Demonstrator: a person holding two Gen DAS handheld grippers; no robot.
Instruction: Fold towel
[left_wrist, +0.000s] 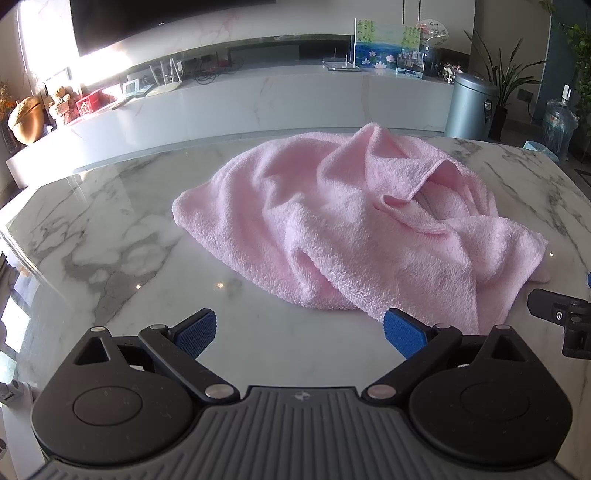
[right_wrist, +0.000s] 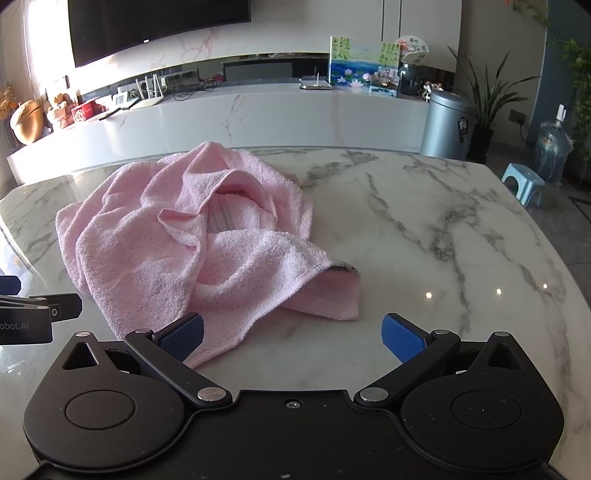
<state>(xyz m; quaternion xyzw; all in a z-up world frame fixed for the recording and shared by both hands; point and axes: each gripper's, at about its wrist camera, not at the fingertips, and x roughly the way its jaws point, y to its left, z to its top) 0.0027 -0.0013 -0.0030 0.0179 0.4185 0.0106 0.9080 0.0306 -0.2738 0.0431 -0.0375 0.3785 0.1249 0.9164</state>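
A pink towel (left_wrist: 354, 221) lies crumpled in a heap on the white marble table (left_wrist: 110, 240). My left gripper (left_wrist: 299, 334) is open and empty, just short of the towel's near edge, with the heap ahead and to the right. In the right wrist view the towel (right_wrist: 192, 251) lies ahead and to the left on the table (right_wrist: 424, 240). My right gripper (right_wrist: 291, 338) is open and empty, its left pad (right_wrist: 183, 338) over the towel's near edge. A folded corner (right_wrist: 332, 295) lies ahead of the gap between its fingers.
The right gripper's body (left_wrist: 565, 321) shows at the left view's right edge, the left gripper's body (right_wrist: 33, 317) at the right view's left edge. Beyond the table stand a white media console (right_wrist: 277, 114), a grey bin (right_wrist: 448, 125), a blue stool (right_wrist: 524, 182) and plants.
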